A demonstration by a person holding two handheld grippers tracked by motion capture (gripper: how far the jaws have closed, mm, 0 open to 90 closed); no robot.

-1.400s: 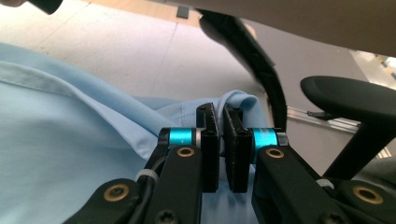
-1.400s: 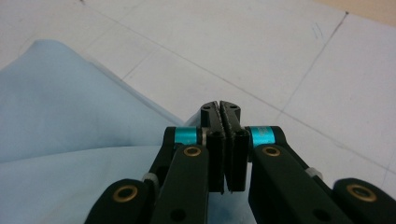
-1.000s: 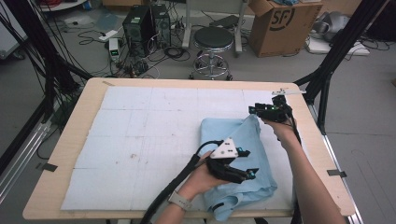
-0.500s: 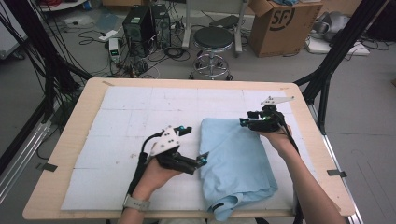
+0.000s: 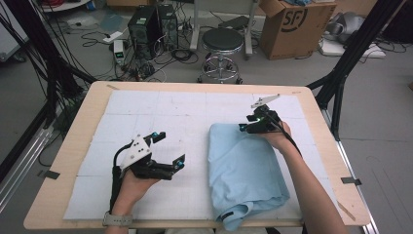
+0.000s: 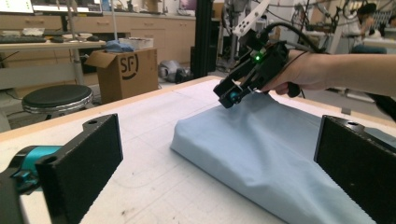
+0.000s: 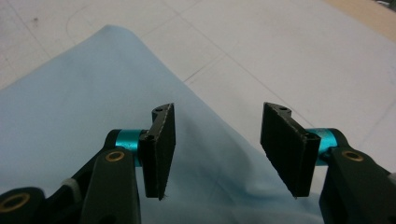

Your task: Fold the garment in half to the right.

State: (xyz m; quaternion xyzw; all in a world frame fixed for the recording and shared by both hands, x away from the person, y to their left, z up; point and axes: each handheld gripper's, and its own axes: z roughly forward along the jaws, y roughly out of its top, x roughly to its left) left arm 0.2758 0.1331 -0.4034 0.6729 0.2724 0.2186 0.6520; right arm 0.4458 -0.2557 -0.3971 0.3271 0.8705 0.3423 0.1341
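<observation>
In the high view, a folded light-blue cloth garment (image 5: 246,170) lies on the white gridded mat (image 5: 160,117) that covers the pale wooden table (image 5: 68,161), on the mat's right half. The near end of the folded garment bunches into rumpled folds at the table's front edge, and what lies under those folds is hidden. The right hand-held gripper (image 5: 245,126) sits at the garment's far right corner, its tips at the cloth edge; its jaws are too small here to read. The left hand-held gripper (image 5: 169,148) is well to the left of the garment, over bare mat, its jaws spread wide and holding nothing; they have just been opening. A white three-cornered plate tops its black body.

In the left gripper view, the two black ribbed pads stand far apart at the frame's sides, both cut off by the bottom edge. The garment (image 6: 261,154) lies ahead between them, smooth with a soft rounded fold at its left edge. Beyond it the right hand-held gripper (image 6: 232,96) tilts down onto the garment's far edge, held by a hand (image 6: 299,74).

In the right gripper view, the right hand-held gripper (image 7: 217,149) is released, its jaws partly apart. The garment (image 7: 93,107) lies just below them, its folded edge running between the pads, not pinched.
</observation>
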